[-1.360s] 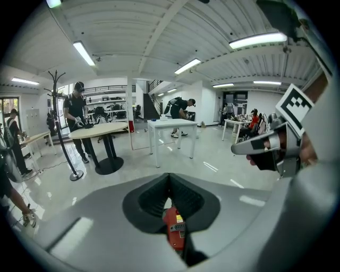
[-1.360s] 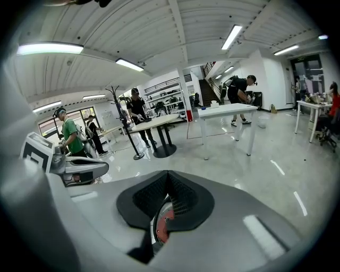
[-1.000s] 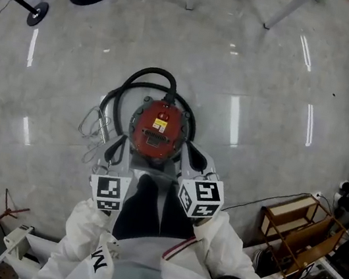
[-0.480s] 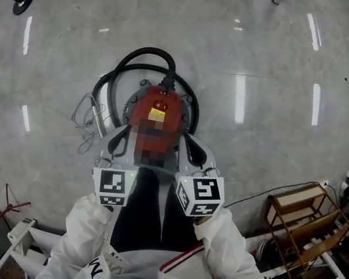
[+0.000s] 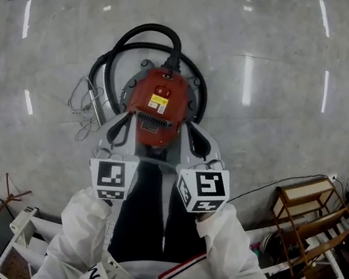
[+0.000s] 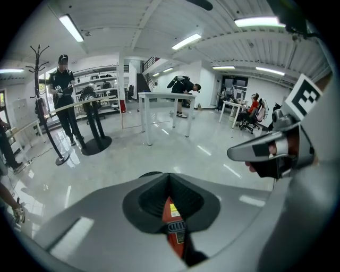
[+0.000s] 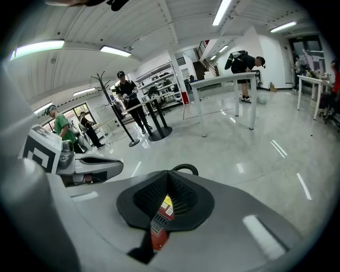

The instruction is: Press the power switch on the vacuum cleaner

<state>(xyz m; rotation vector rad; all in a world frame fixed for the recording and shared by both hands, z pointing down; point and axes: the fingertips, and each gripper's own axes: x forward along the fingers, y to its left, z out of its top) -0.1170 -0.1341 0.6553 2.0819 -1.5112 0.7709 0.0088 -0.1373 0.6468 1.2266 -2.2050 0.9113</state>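
Note:
A red canister vacuum cleaner lies on the grey floor, with its black hose looped behind it. In the head view my left gripper and right gripper hang side by side over the vacuum's near end, one at each side of it. Both are shut and hold nothing. In the left gripper view the left gripper shows only a strip of the red vacuum through the slit between its jaws. The right gripper shows the red vacuum the same way in its own view.
A tangle of grey cable lies left of the vacuum. A wooden rack and a white frame stand at the near right and near left. White tables, a coat stand and several people are further off.
The head view has shifted, so the vacuum now sits higher and fuller in the picture. Both grippers stay side by side at its near end, still shut.

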